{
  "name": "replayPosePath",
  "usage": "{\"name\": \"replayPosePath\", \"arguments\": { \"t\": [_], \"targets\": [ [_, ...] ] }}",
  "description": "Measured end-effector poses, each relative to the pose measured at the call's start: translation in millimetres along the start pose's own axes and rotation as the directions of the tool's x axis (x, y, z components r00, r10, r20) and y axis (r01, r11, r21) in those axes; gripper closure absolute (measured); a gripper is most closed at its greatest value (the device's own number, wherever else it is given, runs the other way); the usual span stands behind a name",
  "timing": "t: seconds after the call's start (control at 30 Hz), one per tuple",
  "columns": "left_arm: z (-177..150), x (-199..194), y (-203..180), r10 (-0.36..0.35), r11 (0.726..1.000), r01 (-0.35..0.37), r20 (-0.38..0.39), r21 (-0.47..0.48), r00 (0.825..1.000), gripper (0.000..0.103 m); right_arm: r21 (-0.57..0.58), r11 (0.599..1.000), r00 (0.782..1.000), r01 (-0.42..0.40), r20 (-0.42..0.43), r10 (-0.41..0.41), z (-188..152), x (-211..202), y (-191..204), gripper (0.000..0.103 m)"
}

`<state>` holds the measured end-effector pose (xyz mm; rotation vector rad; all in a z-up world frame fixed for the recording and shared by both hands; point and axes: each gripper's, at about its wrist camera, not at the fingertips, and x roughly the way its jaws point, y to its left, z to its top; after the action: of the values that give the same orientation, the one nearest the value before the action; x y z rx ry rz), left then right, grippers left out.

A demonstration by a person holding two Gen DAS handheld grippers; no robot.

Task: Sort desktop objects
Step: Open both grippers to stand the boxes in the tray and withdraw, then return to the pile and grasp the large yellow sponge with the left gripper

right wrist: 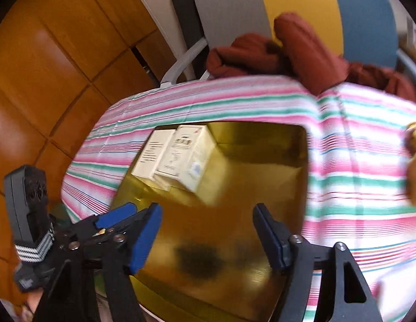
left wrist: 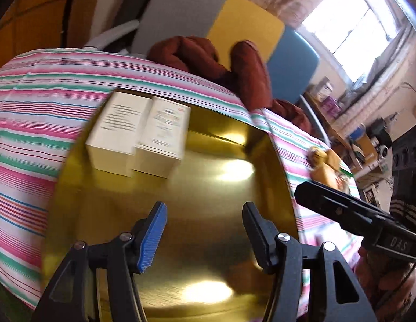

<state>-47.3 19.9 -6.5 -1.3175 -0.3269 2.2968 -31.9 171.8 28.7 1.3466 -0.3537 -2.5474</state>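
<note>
Two boxes (left wrist: 138,131) sit at the tray's (left wrist: 208,236) ten o'clock; both my grippers (left wrist: 203,230) (right wrist: 208,234) gape empty. Next: fetch the toy (left wrist: 324,166) at two o'clock.

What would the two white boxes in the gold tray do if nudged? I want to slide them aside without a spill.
The white boxes look like light cardboard cartons, flat-sided, so they should not roll. The gold tray is glossy, so they would probably slide easily. The righthand box seems tilted against its neighbour, so a push may shift or tip it.
</note>
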Motion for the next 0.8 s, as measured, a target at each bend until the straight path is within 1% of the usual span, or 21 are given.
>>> {"name": "replayPosePath", "arguments": {
  "t": [0.1, 0.17, 0.2, 0.3, 0.37, 0.4, 0.43, 0.53, 0.6, 0.67, 0.73, 0.8],
  "targets": [
    [-9, 1, -26, -0.047, 0.998, 0.047, -0.002, 0.029, 0.999, 0.044, 0.008, 1.0, 0.999, 0.029, 0.014, -0.029, -10, -20, -24, 0.026],
    [-15, 2, -44, -0.051, 0.997, 0.051, -0.002, 0.06, 0.999, 0.044, 0.029, 0.998, 0.999, 0.047, 0.013, -0.047, -17, -30, -43, 0.026],
    [-18, 4, -55, -0.052, 0.995, 0.053, -0.009, 0.086, 0.999, 0.044, 0.041, 0.998, 0.998, 0.056, 0.017, -0.056, -21, -36, -53, 0.026],
    [-26, 11, -85, -0.103, 0.984, 0.109, -0.05, 0.139, 0.993, 0.043, 0.065, 0.993, 0.995, 0.097, 0.028, -0.099, -32, -54, -84, 0.026],
    [-31, 15, -102, -0.123, 0.977, 0.133, -0.066, 0.169, 0.99, 0.037, 0.072, 0.989, 0.991, 0.131, 0.031, -0.133, -38, -64, -101, 0.026],
    [-32, 18, -113, -0.132, 0.972, 0.143, -0.069, 0.187, 0.989, 0.03, 0.081, 0.986, 0.988, 0.147, 0.031, -0.15, -41, -70, -112, 0.026],
    [-34, 20, -120, -0.137, 0.969, 0.148, -0.071, 0.197, 0.988, 0.026, 0.098, 0.982, 0.986, 0.159, 0.032, -0.163, -45, -76, -125, 0.026],
    [-35, 32, -144, -0.157, 0.96, 0.178, -0.111, 0.216, 0.981, 0.026, 0.141, 0.965, 0.973, 0.221, 0.03, -0.228, -53, -91, -163, 0.026],
    [-36, 39, -158, -0.15, 0.957, 0.177, -0.128, 0.231, 0.98, 0.024, 0.164, 0.944, 0.955, 0.285, 0.04, -0.295, -57, -101, -190, 0.026],
    [-35, 49, -172, -0.157, 0.953, 0.19, -0.151, 0.238, 0.976, 0.023, 0.195, 0.91, 0.922, 0.365, 0.055, -0.382, -58, -113, -217, 0.026],
    [-33, 63, -185, -0.157, 0.948, 0.199, -0.181, 0.248, 0.971, 0.023, 0.245, 0.865, 0.879, 0.438, 0.083, -0.469, -58, -127, -244, 0.026],
    [-32, 79, -203, -0.181, 0.939, 0.23, -0.202, 0.256, 0.963, 0.023, 0.299, 0.826, 0.846, 0.477, 0.098, -0.524, -58, -139, -265, 0.026]
  ]
}}
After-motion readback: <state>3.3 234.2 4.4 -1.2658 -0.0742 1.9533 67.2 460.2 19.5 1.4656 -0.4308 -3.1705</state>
